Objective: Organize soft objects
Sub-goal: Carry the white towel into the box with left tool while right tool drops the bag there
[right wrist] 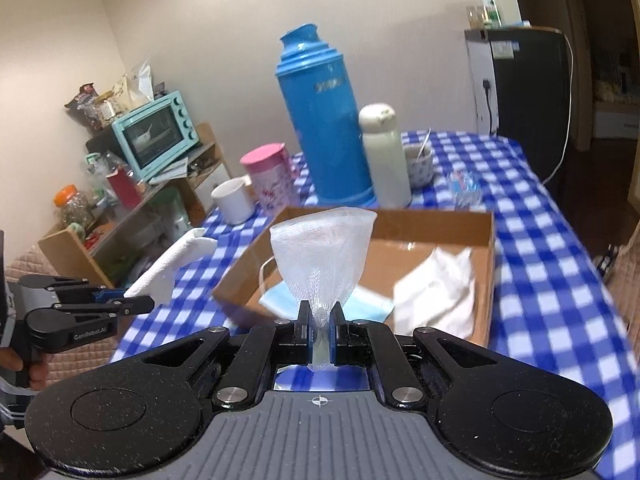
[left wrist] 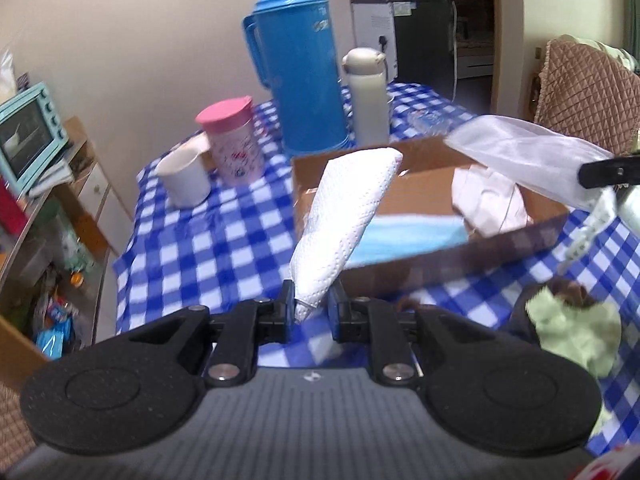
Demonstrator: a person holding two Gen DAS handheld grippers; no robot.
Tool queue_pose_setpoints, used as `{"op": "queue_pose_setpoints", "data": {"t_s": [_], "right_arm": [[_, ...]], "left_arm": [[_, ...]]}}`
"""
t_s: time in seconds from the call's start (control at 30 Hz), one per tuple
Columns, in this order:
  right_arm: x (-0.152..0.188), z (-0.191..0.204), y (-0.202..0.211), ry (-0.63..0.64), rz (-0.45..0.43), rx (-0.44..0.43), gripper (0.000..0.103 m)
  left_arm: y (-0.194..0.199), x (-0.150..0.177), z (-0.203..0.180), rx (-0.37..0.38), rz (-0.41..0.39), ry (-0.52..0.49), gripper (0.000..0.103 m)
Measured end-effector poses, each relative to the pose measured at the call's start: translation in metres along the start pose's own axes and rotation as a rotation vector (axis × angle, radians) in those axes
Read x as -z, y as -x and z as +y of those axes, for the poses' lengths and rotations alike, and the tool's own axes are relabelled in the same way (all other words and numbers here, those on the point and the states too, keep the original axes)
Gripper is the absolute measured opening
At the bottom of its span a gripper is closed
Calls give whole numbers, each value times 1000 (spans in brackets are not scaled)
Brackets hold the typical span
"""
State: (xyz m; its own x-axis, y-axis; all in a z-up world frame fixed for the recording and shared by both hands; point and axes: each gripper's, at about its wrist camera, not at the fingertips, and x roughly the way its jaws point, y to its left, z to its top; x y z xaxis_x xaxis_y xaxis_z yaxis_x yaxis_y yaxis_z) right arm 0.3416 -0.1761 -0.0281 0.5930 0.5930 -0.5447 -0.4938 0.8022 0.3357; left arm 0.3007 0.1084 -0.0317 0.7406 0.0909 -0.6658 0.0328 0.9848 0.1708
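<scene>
My left gripper [left wrist: 311,307] is shut on a folded white paper towel [left wrist: 344,216] held above the near left corner of the cardboard box [left wrist: 440,268]. My right gripper [right wrist: 320,334] is shut on a sheer white mesh cloth [right wrist: 324,248] held over the box's front edge [right wrist: 232,300]. In the box lie a blue face mask [right wrist: 372,304] and a crumpled white cloth [right wrist: 436,292]. The mesh cloth also shows in the left wrist view [left wrist: 520,152]. The left gripper [right wrist: 136,300] and towel [right wrist: 176,260] show in the right wrist view.
A green cloth on a dark object [left wrist: 572,328] lies on the blue checked table [left wrist: 208,248] at right. Behind the box stand a blue thermos [right wrist: 324,128], a white bottle [right wrist: 384,156], a pink cup [right wrist: 268,176], a white mug [right wrist: 232,200] and a small bowl [right wrist: 418,164].
</scene>
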Motion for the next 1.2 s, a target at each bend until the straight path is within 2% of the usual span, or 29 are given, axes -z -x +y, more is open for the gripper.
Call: {"op": "queue_pose_setpoints", "data": {"t_s": [0.27,0.43,0.63,0.93,1.2], "right_arm": [[-34,-20,-37,-40,-65,43,7],[-39,-27,-65,-8,-75,83,7],[-28,-33,-99,44,-22,117,7],[-10,-46,-140,37,110,81,7],[-12,-56,-160,-13,120,91,7]], "left_arm": [[-40,-48,-20,36,-30,-25,17],[-67,-62,-31,52,-18,-48,17],[-101,-70,-37,56,25,-61,17],[-139,-67,-41,59,92,-73,17],[-157,-68,-42,50,116,-79,17]]}}
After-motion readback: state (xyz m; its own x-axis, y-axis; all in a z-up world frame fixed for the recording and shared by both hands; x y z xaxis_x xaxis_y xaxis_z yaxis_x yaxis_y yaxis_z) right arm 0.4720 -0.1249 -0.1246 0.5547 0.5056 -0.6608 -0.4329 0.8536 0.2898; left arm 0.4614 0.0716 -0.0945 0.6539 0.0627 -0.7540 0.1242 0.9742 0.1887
